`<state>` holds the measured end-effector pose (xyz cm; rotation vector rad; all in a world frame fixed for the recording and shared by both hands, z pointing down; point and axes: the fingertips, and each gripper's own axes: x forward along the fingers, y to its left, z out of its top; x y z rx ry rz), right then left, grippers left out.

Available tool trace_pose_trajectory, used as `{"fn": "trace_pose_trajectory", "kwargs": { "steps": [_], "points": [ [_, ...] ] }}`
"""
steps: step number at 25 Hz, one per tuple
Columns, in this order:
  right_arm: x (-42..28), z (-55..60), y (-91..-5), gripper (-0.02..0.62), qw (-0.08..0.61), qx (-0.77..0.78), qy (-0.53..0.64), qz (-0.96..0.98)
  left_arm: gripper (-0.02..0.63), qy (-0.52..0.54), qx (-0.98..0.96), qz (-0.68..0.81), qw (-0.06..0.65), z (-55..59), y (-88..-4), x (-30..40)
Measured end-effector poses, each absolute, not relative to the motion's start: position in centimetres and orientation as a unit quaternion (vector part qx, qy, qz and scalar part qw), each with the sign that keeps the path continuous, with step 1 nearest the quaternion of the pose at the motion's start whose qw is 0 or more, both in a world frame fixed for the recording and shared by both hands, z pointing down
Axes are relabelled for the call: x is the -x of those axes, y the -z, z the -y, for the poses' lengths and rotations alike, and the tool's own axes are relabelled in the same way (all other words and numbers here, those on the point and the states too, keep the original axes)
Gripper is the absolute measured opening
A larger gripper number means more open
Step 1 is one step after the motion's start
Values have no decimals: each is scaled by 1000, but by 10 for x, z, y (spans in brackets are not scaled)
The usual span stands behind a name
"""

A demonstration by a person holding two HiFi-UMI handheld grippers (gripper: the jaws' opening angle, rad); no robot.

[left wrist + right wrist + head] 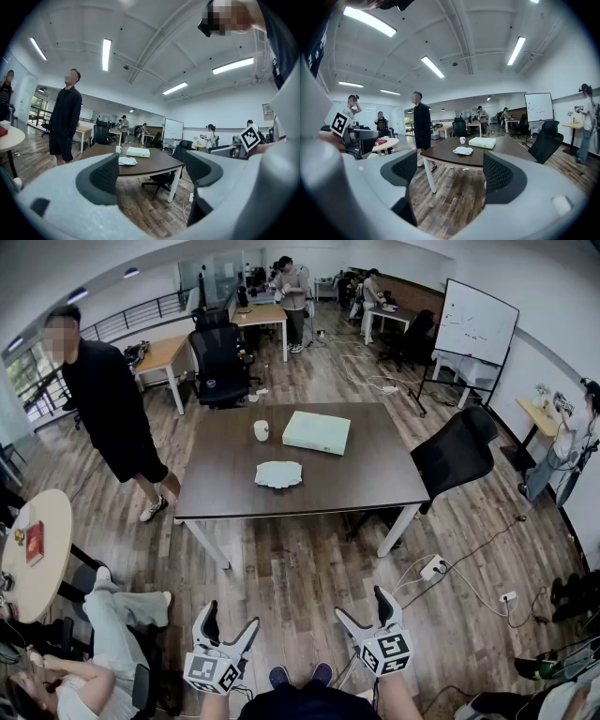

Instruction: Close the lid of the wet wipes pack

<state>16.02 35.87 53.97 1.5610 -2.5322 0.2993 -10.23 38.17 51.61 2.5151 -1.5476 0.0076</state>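
Gaping, left hand-held gripper (231, 615), right hand-held gripper (360, 602), wet wipes pack (278, 473) on table (366, 474)

Nothing legible anywhere; the wet wipes pack (278, 474) at mid-table (375, 474) shows no readable label; the whiteboard (476, 322) beyond the table bears marks too small to read.

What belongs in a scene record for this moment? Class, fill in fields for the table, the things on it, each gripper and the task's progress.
Table: dark brown table, across open floor from the person
On it: white cup, pale green flat box, wet wipes pack closest to the near edge
Left gripper: jaws apart, empty, held low, well short of the table
Right gripper: jaws apart, empty, held low
Pack lid: too small to tell
Progress: not begun; neither gripper touches the pack
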Motion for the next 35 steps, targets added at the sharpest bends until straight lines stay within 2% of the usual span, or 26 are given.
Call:
{"fn": "trace_pose_trajectory", "kwargs": {
  "steps": [15,22,35],
  "points": [
    [-159,-350,-546,449,100,-521,-85,843,434,-5,-849,520,98,-371,-520,102],
    [-162,-338,-538,446,62,-518,-95,848,434,-7,-846,524,102,-359,-524,105],
    [-183,-333,-558,440,52,-498,-111,859,436,-7,-835,542,93,-366,-528,83]
  ]
}}
